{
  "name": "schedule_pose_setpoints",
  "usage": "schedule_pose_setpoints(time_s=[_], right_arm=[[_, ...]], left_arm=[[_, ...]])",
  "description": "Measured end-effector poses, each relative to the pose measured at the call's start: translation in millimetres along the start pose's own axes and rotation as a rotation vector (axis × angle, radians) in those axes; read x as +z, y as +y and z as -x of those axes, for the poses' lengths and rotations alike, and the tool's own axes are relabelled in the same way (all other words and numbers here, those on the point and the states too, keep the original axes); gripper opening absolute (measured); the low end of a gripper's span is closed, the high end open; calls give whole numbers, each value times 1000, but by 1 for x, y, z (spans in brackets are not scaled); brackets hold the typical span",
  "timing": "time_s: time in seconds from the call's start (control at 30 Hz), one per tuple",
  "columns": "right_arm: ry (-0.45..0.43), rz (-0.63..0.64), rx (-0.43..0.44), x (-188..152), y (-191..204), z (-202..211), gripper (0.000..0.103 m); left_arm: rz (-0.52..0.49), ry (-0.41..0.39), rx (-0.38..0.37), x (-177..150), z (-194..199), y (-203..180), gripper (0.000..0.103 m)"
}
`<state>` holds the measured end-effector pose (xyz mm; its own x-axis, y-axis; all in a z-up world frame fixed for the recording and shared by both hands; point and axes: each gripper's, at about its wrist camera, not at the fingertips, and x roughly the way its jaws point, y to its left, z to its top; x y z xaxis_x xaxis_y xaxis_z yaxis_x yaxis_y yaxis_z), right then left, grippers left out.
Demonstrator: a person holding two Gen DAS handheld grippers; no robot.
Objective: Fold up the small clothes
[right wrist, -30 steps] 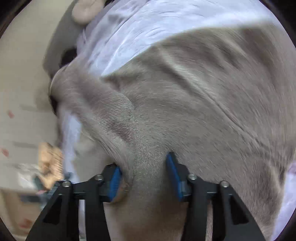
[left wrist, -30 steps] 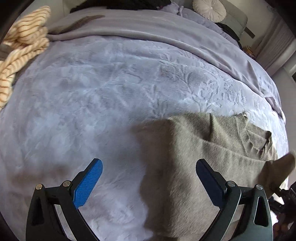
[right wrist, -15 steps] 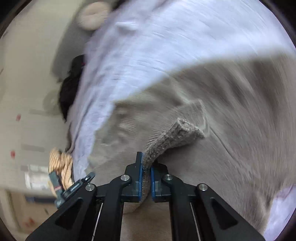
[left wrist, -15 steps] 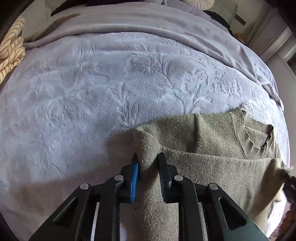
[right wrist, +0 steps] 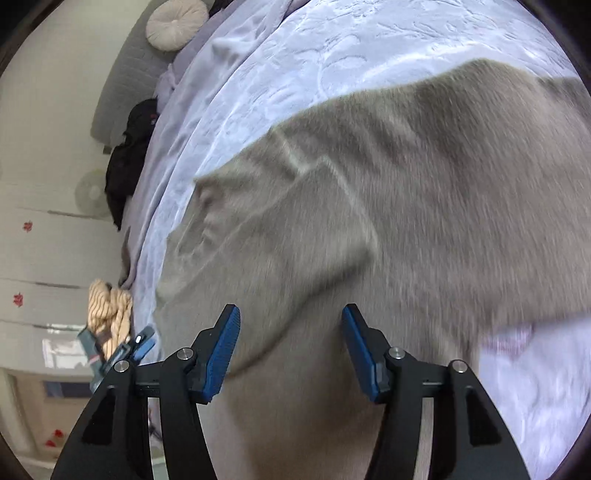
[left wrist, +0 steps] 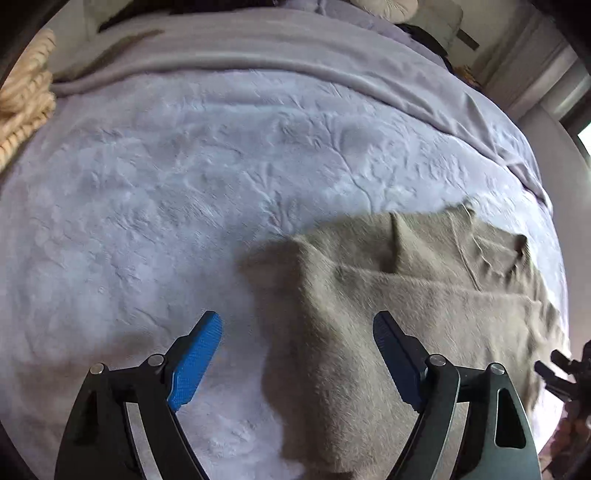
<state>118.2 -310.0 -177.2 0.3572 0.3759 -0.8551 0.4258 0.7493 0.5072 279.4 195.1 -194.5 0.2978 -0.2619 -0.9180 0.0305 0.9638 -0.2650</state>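
A grey-brown knit sweater lies on the lilac embossed blanket, its sleeve folded across the body and its ribbed neckline at the right. My left gripper hangs over the sweater's left edge, its jaws opening wide, blue pads clear of the cloth. In the right wrist view the same sweater fills the middle, blurred. My right gripper is above it, jaws opening, with the knit below the pads but not pinched. The other gripper's tip shows at the lower left.
A striped cream garment lies at the bed's far left. A round cushion and a dark garment sit by the bed's far edge. White cupboards stand beyond the bed. The right gripper shows at the lower right edge.
Both grippers pinched the sweater half a second ago and have since let go, jaws spreading. The sleeve cuff that the right gripper held now lies flat.
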Motion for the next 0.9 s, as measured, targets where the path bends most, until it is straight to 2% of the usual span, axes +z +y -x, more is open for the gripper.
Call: schedule_pose_setpoints(time_s=[0.03, 0.1, 0.13, 0.17, 0.2, 0.23, 0.3, 0.4, 0.5, 0.6, 0.67, 0.83, 0.9], right_arm=[[13, 3, 14, -8, 2, 2, 61], [32, 4, 29, -18, 7, 1, 61], [40, 5, 35, -23, 10, 0, 61], [51, 6, 43, -29, 14, -2, 61], [56, 7, 48, -33, 16, -2, 61], [61, 9, 58, -38, 20, -1, 60], [64, 18, 74, -44, 27, -1, 56], [71, 42, 87, -51, 35, 1, 54], [93, 69, 51, -58, 39, -1, 54], [114, 85, 22, -66, 40, 0, 54], [120, 103, 8, -69, 42, 3, 54], [138, 144, -29, -78, 53, 7, 54], [143, 153, -38, -82, 57, 10, 54]], left_arm=[[10, 43, -29, -1, -10, 0, 84], [25, 85, -41, -3, -23, -1, 83], [25, 102, -39, -5, -29, -3, 70], [19, 104, -35, -8, -31, -5, 50], [15, 102, -54, -9, -30, -6, 36], [19, 99, -94, -10, -26, -7, 12], [8, 69, -73, -11, -16, -5, 9], [23, 69, -96, -15, -17, 11, 9], [64, 57, -102, -21, -21, 20, 10], [62, 25, -42, -26, -9, 11, 10], [18, 18, 27, -28, 2, -1, 10], [-51, 34, 83, -50, 25, -24, 11], [-61, 33, 81, -60, 35, -31, 11]])
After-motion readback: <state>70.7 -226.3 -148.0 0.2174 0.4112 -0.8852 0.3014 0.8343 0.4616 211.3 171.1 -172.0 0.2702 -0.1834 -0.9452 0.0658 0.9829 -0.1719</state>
